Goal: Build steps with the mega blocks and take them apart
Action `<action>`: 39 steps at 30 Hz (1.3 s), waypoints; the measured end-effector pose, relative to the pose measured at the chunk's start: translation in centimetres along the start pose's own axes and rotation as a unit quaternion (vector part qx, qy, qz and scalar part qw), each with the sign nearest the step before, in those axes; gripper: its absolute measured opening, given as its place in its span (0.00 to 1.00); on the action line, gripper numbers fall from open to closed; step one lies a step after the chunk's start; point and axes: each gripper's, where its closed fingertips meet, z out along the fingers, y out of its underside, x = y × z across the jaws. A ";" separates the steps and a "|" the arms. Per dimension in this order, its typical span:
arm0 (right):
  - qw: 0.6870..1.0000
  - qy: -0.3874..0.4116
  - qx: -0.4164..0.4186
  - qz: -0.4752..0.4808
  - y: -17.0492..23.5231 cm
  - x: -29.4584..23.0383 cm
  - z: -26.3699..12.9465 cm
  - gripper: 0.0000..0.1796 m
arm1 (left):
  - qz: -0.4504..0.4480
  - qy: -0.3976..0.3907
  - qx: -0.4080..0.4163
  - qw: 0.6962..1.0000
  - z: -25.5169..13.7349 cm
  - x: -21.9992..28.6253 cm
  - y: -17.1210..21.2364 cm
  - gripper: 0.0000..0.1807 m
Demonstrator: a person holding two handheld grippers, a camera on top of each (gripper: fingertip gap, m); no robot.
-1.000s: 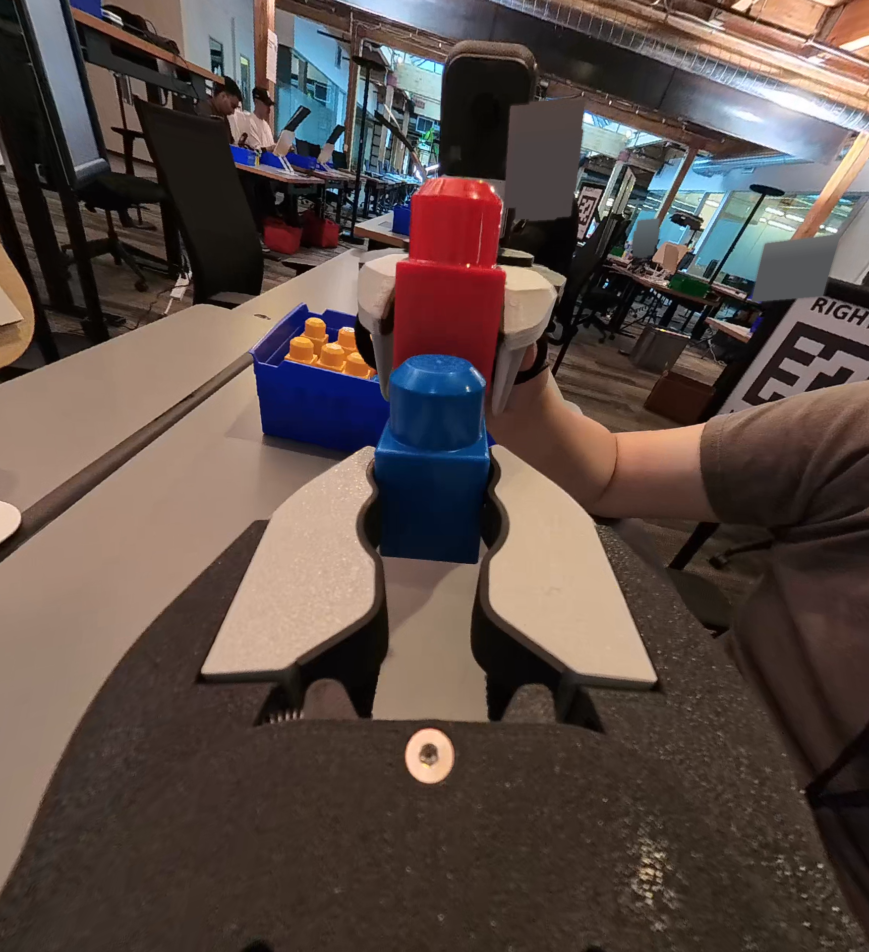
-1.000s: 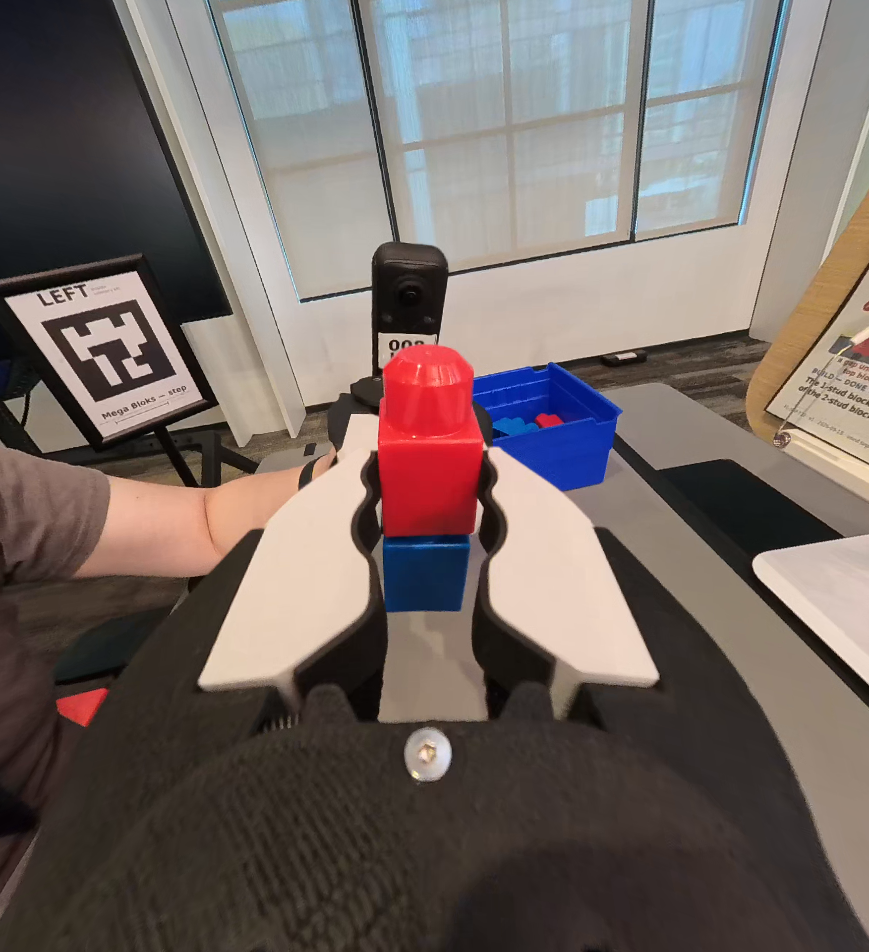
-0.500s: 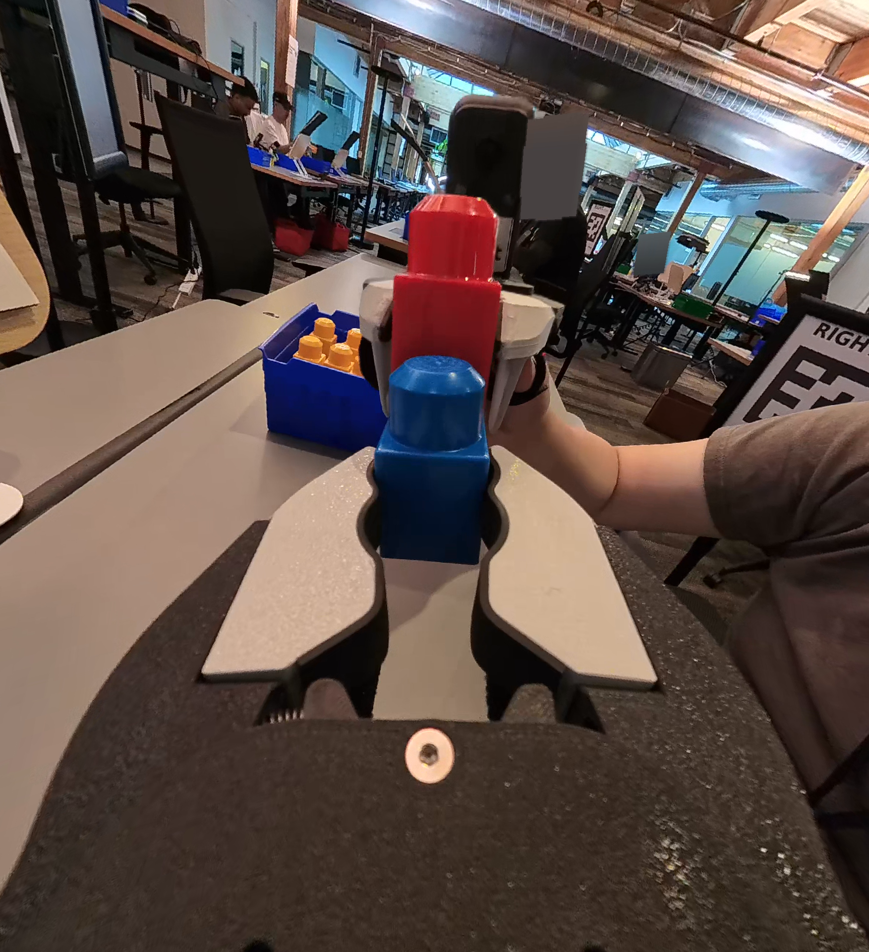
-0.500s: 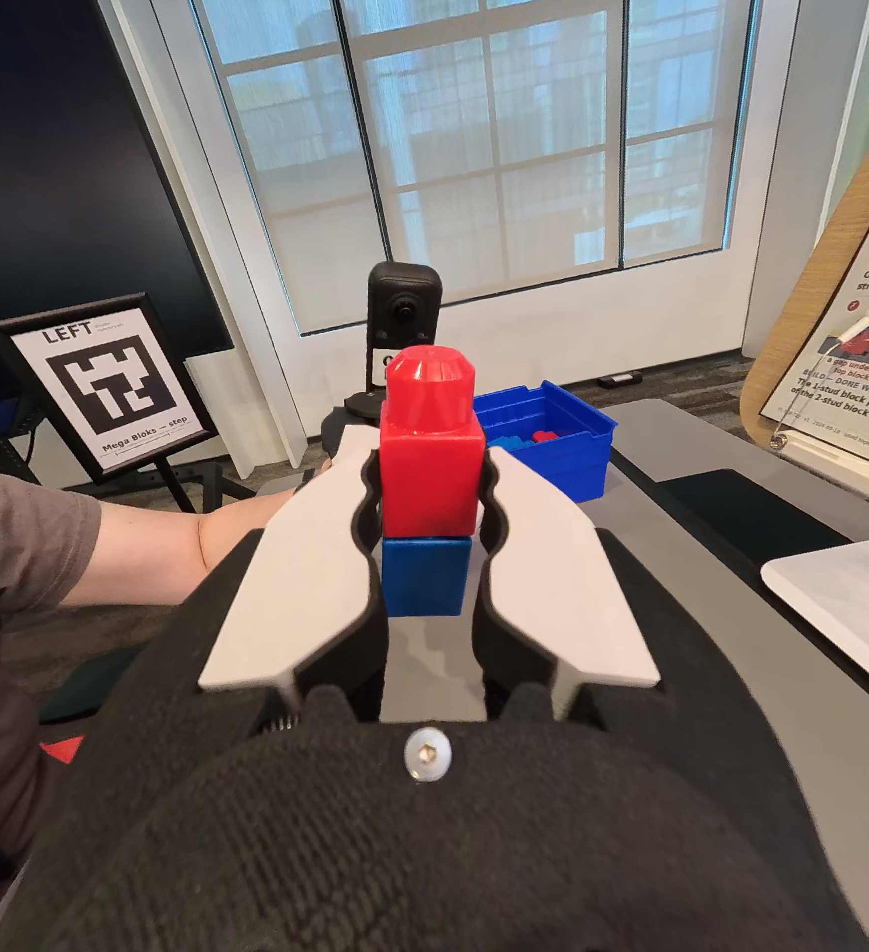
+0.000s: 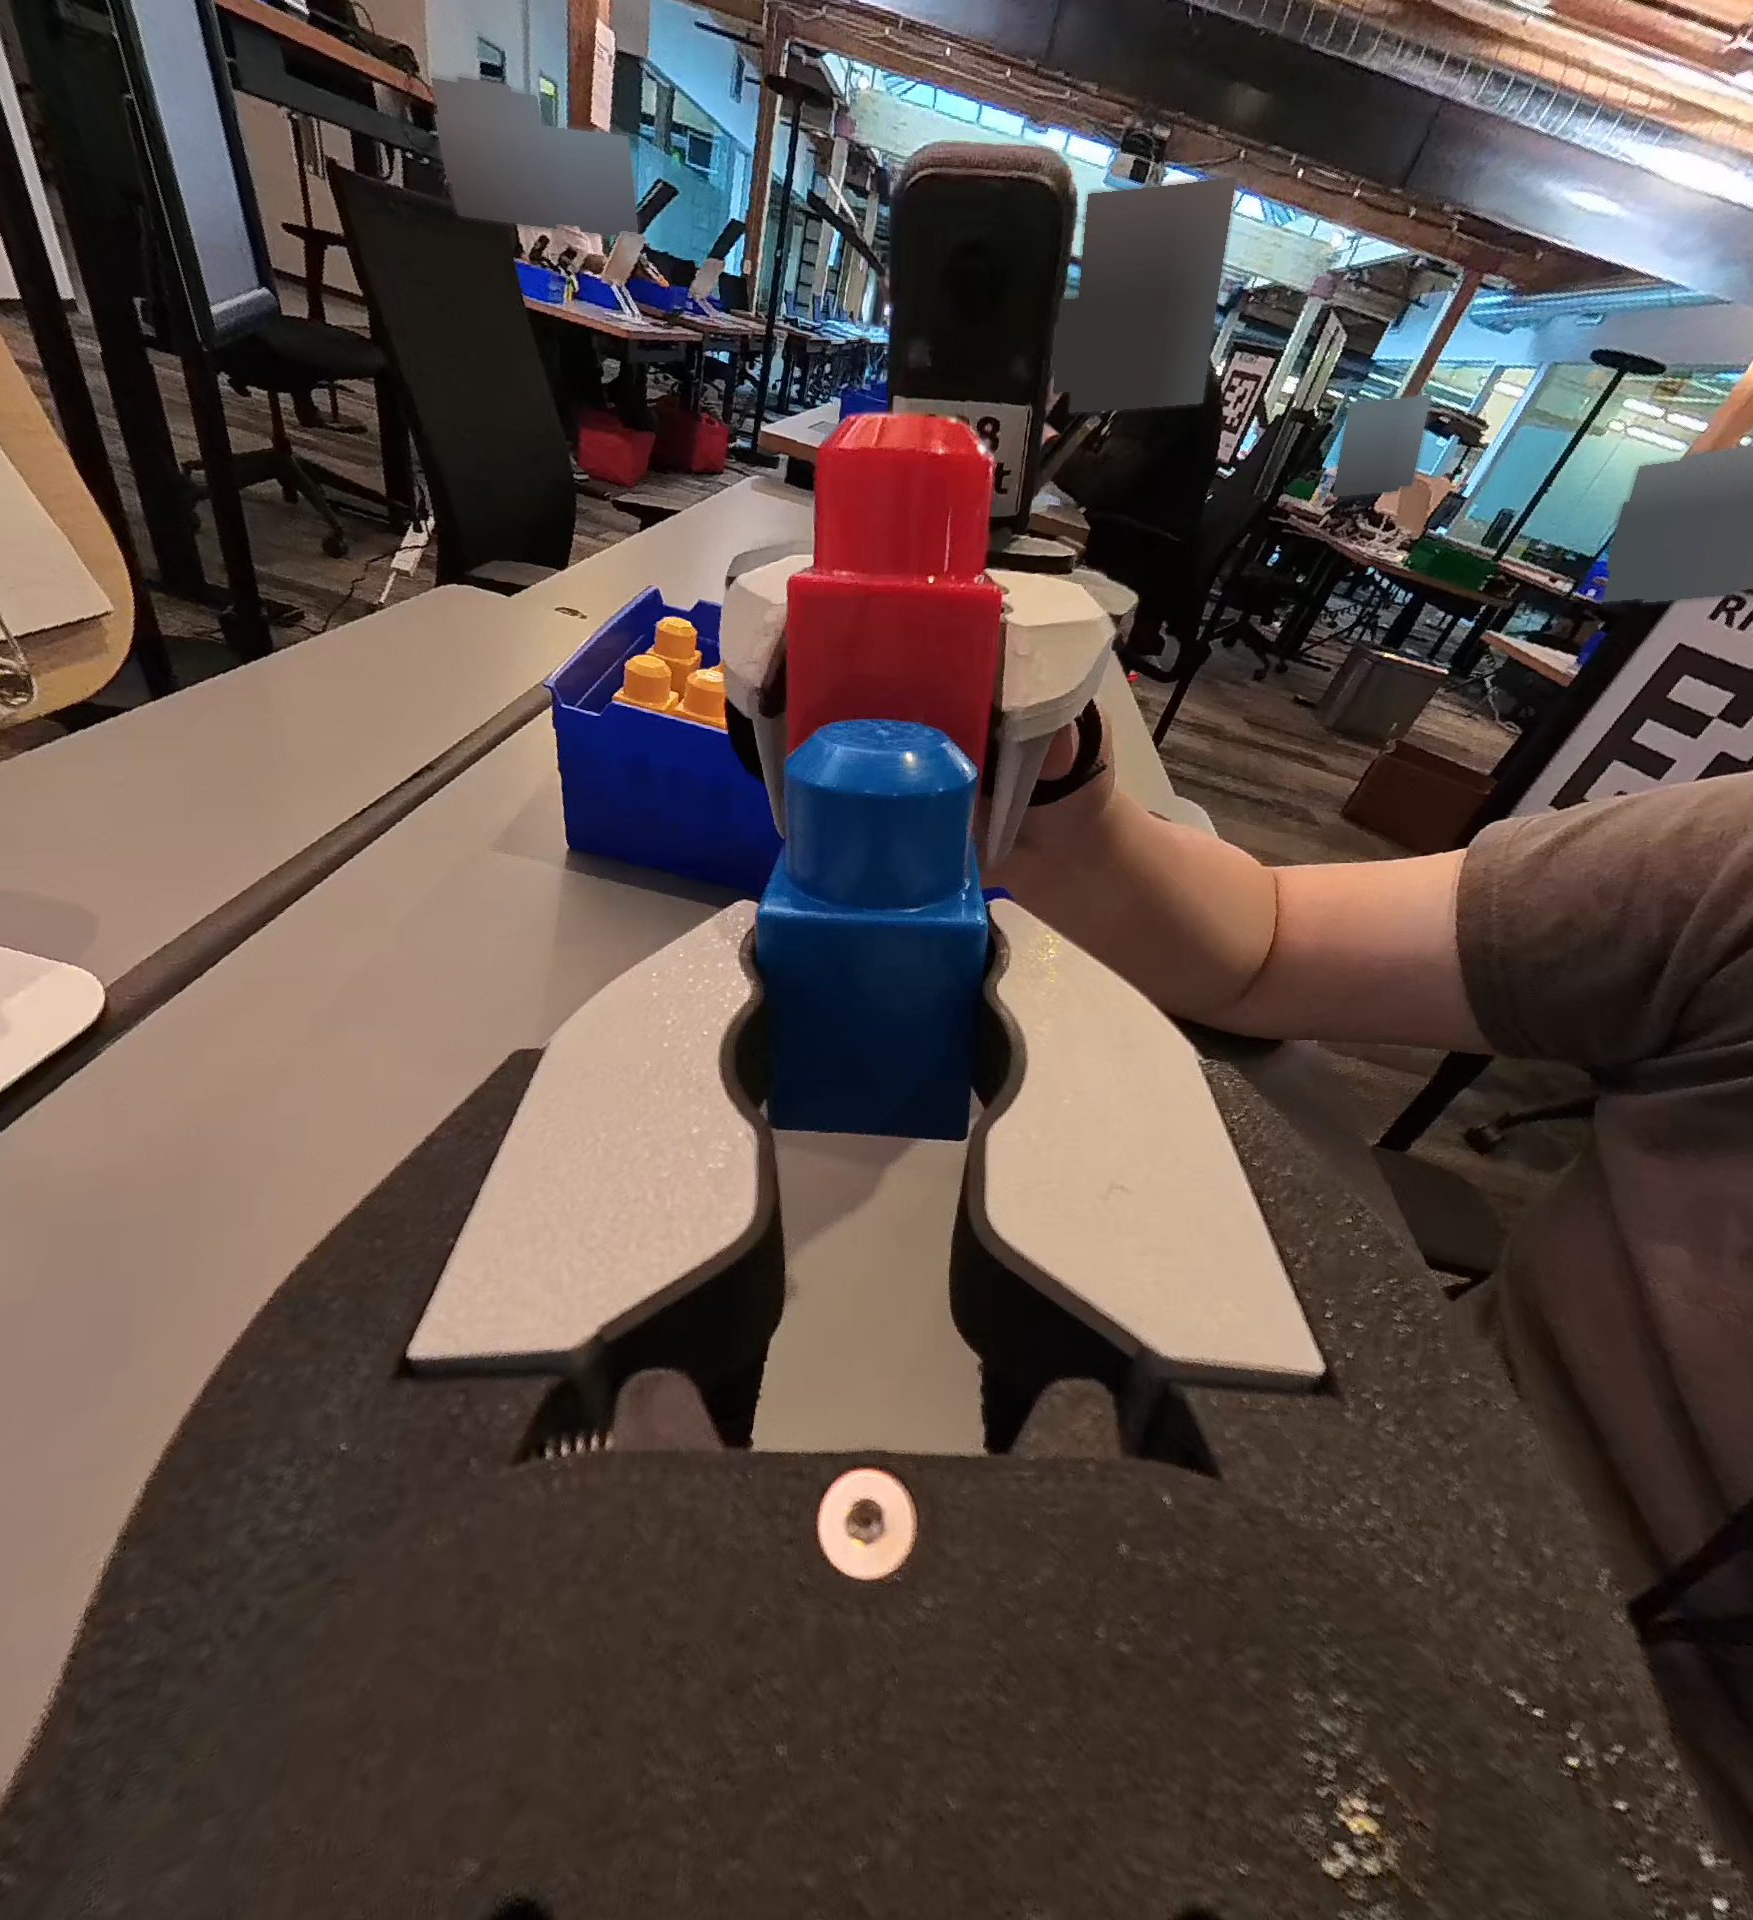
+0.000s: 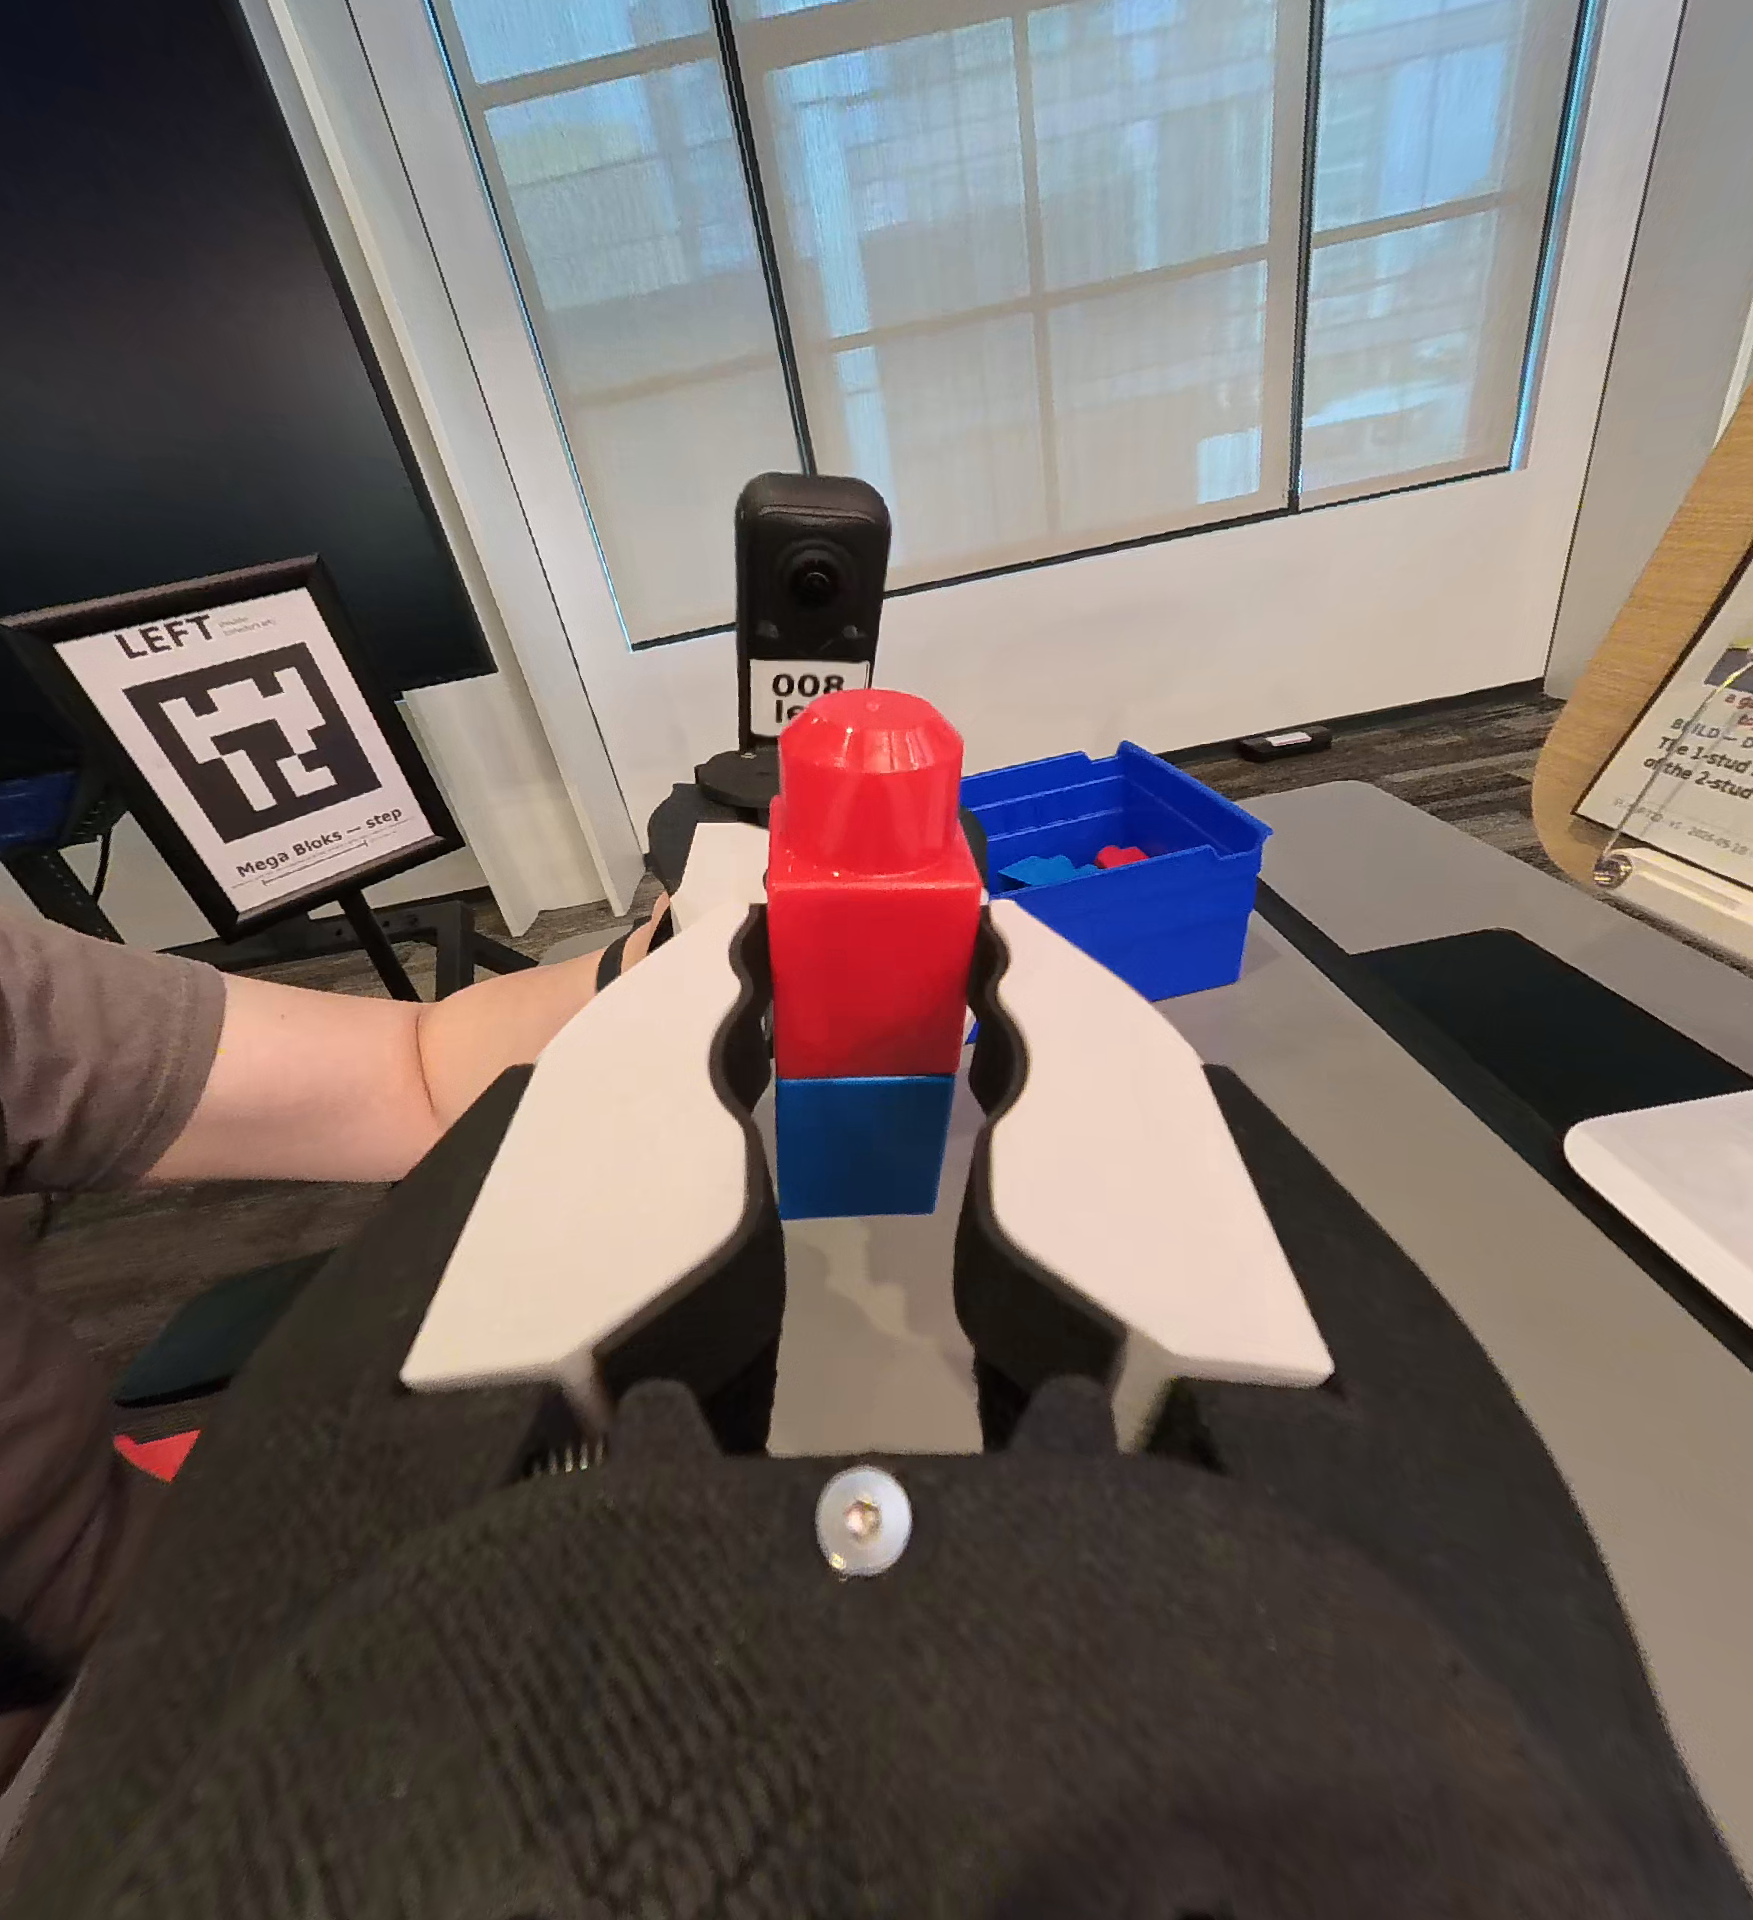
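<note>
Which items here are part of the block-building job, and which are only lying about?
In the job:
- blue block, clamped by the left gripper
- red block, clamped by the right gripper, on the blue one
- blue bin of orange blocks
- second blue bin

Lying about:
- framed marker sign
- instruction board
- office chair
</note>
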 end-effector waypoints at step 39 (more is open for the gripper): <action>0.947 0.042 -0.167 -0.271 -1.3 -3.5 -3.4 0.32 | 0.237 -0.065 -0.069 0.967 0.9 2.5 0.0 0.20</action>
